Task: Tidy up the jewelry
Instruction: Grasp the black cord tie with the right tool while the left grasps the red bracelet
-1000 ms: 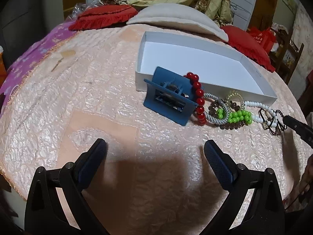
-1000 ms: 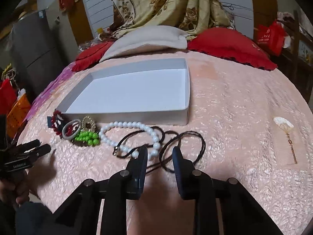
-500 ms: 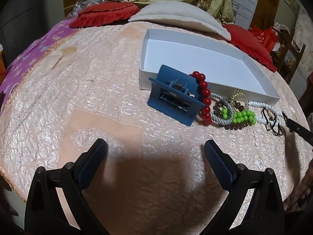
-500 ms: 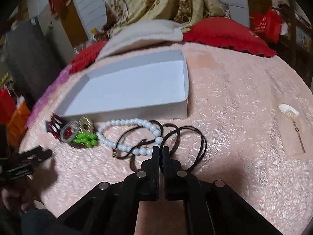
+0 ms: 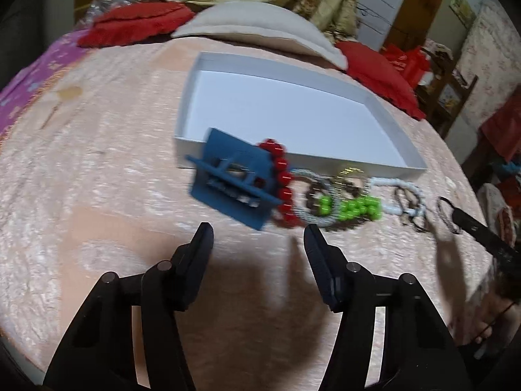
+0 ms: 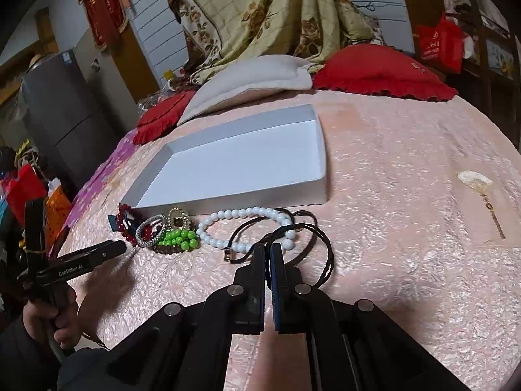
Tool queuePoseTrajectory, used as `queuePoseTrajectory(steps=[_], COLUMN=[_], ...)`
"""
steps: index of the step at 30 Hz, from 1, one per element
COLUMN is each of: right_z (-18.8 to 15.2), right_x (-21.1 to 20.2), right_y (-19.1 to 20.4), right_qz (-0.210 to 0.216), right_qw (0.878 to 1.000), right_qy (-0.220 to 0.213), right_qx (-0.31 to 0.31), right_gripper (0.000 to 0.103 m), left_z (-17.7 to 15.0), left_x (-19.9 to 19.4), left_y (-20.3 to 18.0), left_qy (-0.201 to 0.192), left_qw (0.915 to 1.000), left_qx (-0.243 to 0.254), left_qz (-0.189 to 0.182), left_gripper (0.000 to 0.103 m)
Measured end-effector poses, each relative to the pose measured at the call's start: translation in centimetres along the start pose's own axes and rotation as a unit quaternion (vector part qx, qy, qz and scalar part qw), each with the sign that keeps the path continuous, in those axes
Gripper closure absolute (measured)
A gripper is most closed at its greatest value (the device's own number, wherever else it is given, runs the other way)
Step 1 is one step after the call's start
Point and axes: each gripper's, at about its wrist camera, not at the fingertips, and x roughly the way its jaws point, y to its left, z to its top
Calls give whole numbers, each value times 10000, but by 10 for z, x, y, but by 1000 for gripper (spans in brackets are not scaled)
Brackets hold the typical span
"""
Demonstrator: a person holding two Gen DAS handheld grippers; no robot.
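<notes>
Two grippers work over a wide bed spread with a pale pink textured coverlet (image 6: 407, 176), with a cream pillow (image 6: 250, 81) and red cushions (image 6: 381, 71) heaped at its far end. On the coverlet sits a shallow white cardboard box (image 6: 228, 207), open-topped, nothing visible inside. Along the box's near wall runs a row of jewelry: a blue hair clip (image 5: 232, 182) propped against the box's corner, a red bead bracelet (image 5: 281, 176) curving round the clip's side, then a silver mesh bangle (image 6: 150, 232), a small gold-coloured piece (image 6: 178, 218), a green bead bracelet (image 6: 178, 239) and a white pearl bracelet (image 6: 247, 216), all crowded together and partly overlapping. Black cord necklaces (image 6: 320, 251) loop beside and over the pearls at the row's end. The right gripper (image 6: 268, 252) is clamped tight on a strand of the twisted black cord, which rises to its tips. The left gripper (image 5: 259, 238), held in a person's hand (image 6: 52, 319), hovers just short of the blue clip; its jaws are closing with only bare coverlet between them. Well apart on the coverlet's far side lies a small hairpin with a pale shell-like head (image 6: 477, 184).
</notes>
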Motion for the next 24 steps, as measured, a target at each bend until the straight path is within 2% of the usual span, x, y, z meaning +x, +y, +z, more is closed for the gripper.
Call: queuePoseTrajectory(steps=[1, 2, 3, 4, 7, 15, 17, 20, 21, 24], right_z=[0, 0, 0, 0, 0, -1, 0, 0, 0, 0], right_x=[1, 1, 0, 0, -1, 1, 1, 2, 2, 2], right_y=[0, 1, 2, 2, 2, 4, 4, 5, 5, 5], right_qz=[8, 22, 37, 54, 77, 92, 85, 97, 103, 93], right_qw=[10000, 10000, 10000, 10000, 10000, 9999, 9999, 9999, 9999, 9999], right_qy=[-2, -8, -18, -29, -50, 3, 1, 2, 5, 1], right_qx=[-14, -26, -34, -34, -29, -63, -67, -78, -80, -83], right_gripper=[100, 100, 100, 100, 100, 100, 100, 100, 100, 100], left_z=[-1, -1, -1, -1, 9, 39, 38, 38, 37, 33], left_x=[-2, -4, -7, -11, -21, -33, -26, -7, -1, 4], left_y=[-3, -5, -8, -10, -15, -12, -11, -15, -15, -16], left_qy=[20, 24, 3, -54, -368, -824, -678, -429, -341, -333], left_qw=[9999, 9997, 9993, 9989, 9977, 9951, 9962, 9974, 9978, 9977], left_qx=[27, 52, 103, 170, 359, 391, 427, 559, 566, 583], left_qz=[-121, -236, -360, -439, -453, -374, -345, -179, -98, 75], left_gripper=[46, 50, 58, 61, 62, 62, 63, 76, 76, 80])
